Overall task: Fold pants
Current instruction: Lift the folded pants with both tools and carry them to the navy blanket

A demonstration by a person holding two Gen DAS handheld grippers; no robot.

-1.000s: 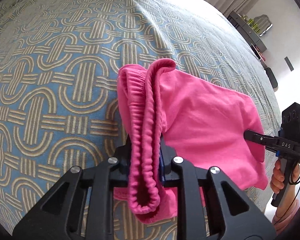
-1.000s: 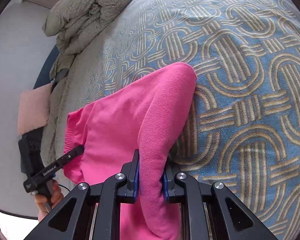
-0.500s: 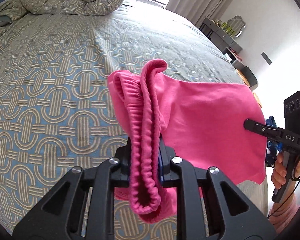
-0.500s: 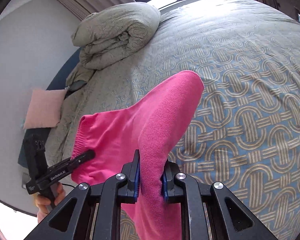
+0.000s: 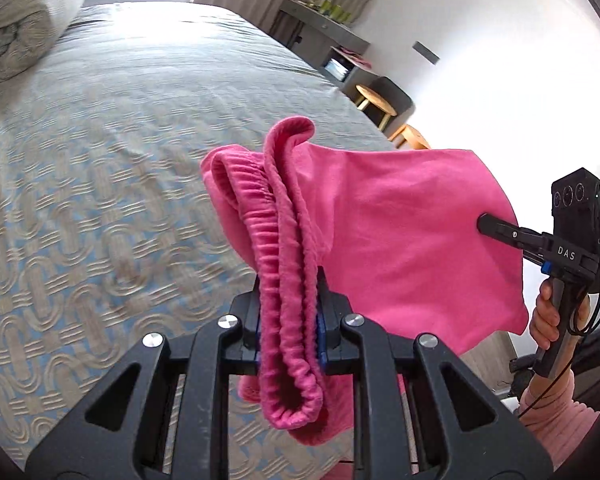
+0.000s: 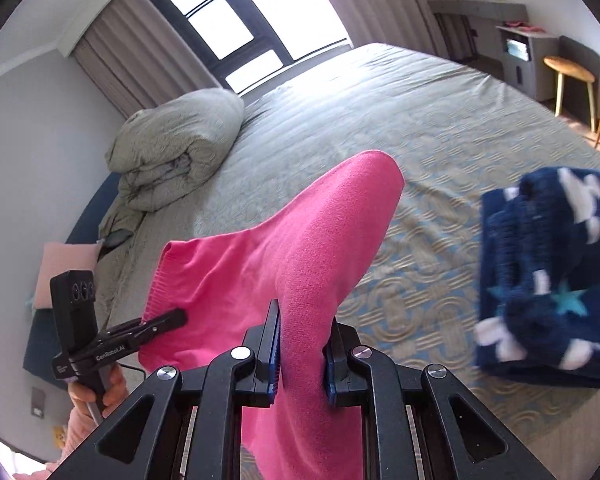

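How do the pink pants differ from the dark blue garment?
The pink pants are plain; the dark blue garment has white and teal stars. The pants hang in the air, held by the left gripper and right gripper; the blue garment lies on the bed. Both look soft and bunched.

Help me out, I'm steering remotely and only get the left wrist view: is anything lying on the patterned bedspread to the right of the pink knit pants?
Observer: Yes. A folded navy blue garment with white and teal stars lies on the bedspread, right of the pink knit pants.
Operator: Does the pink fabric touch it?
Observer: No, bare bedspread shows between them.
Operator: What part does the right gripper hold?
Observer: The right gripper is shut on a smooth fold, while the left gripper is shut on the ribbed waistband.
Operator: Anything else to my left?
Observer: A pale pink cushion sits beside the bed.
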